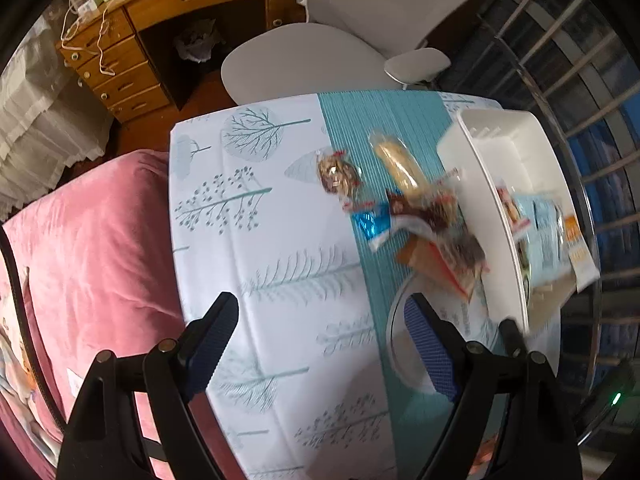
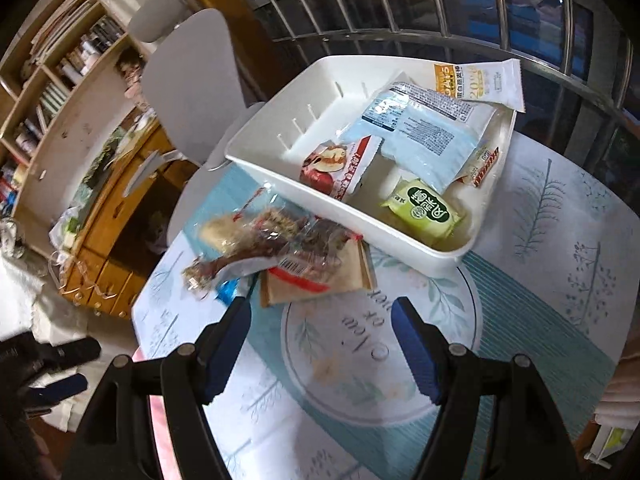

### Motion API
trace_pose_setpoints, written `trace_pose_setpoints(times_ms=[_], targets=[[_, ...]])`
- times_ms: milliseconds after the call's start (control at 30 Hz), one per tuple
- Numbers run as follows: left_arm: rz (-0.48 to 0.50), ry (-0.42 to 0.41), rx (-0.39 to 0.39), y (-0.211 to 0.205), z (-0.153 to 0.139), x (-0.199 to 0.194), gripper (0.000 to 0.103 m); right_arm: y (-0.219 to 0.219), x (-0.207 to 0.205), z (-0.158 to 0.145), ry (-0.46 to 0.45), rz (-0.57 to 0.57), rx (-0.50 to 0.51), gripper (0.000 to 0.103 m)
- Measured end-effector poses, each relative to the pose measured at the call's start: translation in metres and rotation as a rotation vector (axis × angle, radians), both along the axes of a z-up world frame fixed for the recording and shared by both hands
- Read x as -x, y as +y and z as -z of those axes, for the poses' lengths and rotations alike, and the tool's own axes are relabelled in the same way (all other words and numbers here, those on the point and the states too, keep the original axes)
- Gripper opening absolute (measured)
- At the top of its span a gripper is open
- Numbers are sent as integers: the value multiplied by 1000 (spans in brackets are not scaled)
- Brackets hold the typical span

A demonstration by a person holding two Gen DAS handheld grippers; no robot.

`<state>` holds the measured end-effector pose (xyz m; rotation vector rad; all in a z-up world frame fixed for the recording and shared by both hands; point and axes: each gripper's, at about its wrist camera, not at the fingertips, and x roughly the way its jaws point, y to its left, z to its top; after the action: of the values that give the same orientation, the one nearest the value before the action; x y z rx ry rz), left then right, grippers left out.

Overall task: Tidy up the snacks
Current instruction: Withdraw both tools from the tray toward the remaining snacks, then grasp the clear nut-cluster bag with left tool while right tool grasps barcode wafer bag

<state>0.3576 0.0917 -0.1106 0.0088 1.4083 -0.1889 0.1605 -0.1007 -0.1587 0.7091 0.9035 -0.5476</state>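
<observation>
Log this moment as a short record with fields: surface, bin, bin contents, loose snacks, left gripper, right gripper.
surface: table under a tree-print cloth
bin: white bin, on the table
bin contents: green packet, pale blue packet, apple-print packet, white and orange sachet
loose snacks: pile of wrapped snacks on the cloth beside the bin
left gripper: open, empty
right gripper: open, empty, above the cloth near the pile

Glossy white plastic bin (image 2: pixel 256 162) — shiny crinkled film snack wrappers (image 2: pixel 288 248) — on a smooth printed tablecloth (image 1: pixel 276 240); varnished wooden drawers (image 1: pixel 120 76).
</observation>
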Motion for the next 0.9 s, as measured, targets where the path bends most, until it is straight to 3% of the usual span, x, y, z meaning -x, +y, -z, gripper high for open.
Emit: trace_pose_setpoints(times_ms=[467, 733, 900], targets=[[-127, 37, 51, -25, 76, -82, 87, 6, -63, 62, 60, 7, 129, 73], [-176, 29, 99, -25, 113, -100, 87, 2, -77, 87, 82, -7, 160, 73], [-192, 30, 88, -25, 131, -108, 87, 6, -86, 89, 68, -54, 233, 73]])
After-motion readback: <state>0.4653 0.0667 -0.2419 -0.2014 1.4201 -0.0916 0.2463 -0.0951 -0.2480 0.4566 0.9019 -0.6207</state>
